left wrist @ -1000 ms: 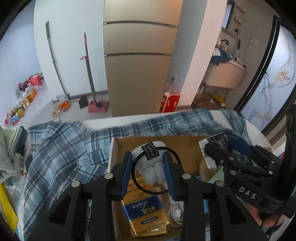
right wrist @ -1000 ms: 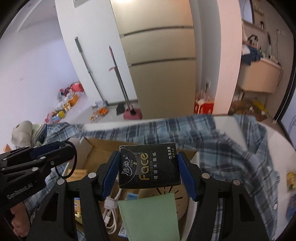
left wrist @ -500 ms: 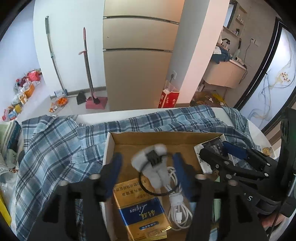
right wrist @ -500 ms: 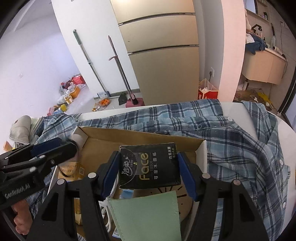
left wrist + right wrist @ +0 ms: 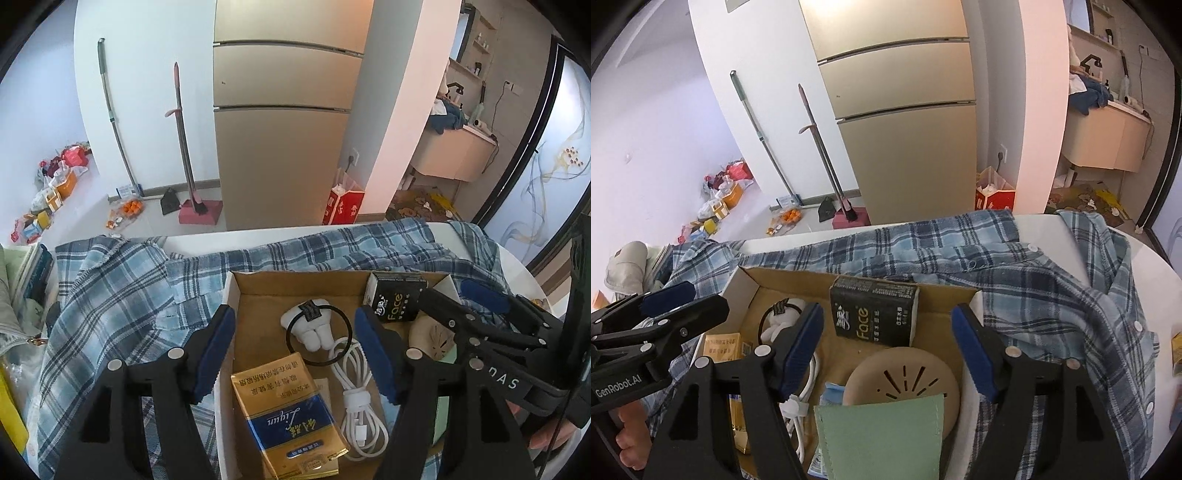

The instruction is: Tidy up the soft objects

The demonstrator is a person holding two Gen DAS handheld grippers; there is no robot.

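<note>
Both grippers are hanging empty over the cardboard box [image 5: 295,284], so the packing looks well along. The left gripper [image 5: 295,354] is standing with its jaws wide apart above the box's left half, and the right gripper [image 5: 888,349] is likewise spread open over the right half, holding nothing.

Inside the box, the white plush hair tie [image 5: 314,326] is lying toward the far left. The black tissue pack [image 5: 873,314] is leaning against the far wall, tilted. Nearer are sitting a white cable [image 5: 354,398], a gold and blue packet [image 5: 291,417], a round beige disc [image 5: 905,380] and a green cloth [image 5: 882,439]. By my judgement these items are placed; what is left, if anything, is probably the plaid shirt [image 5: 1052,295], which is lying spread over the white table [image 5: 1145,251] and bunching around the box's far and right sides.

Room inside the box is getting tight: only the far middle floor is showing bare cardboard. The box walls are rising just beside each gripper's outer finger, so lifting straight up looks the safest way out. The two grippers are near each other, with the shirt folds pressing against the far rim.
</note>
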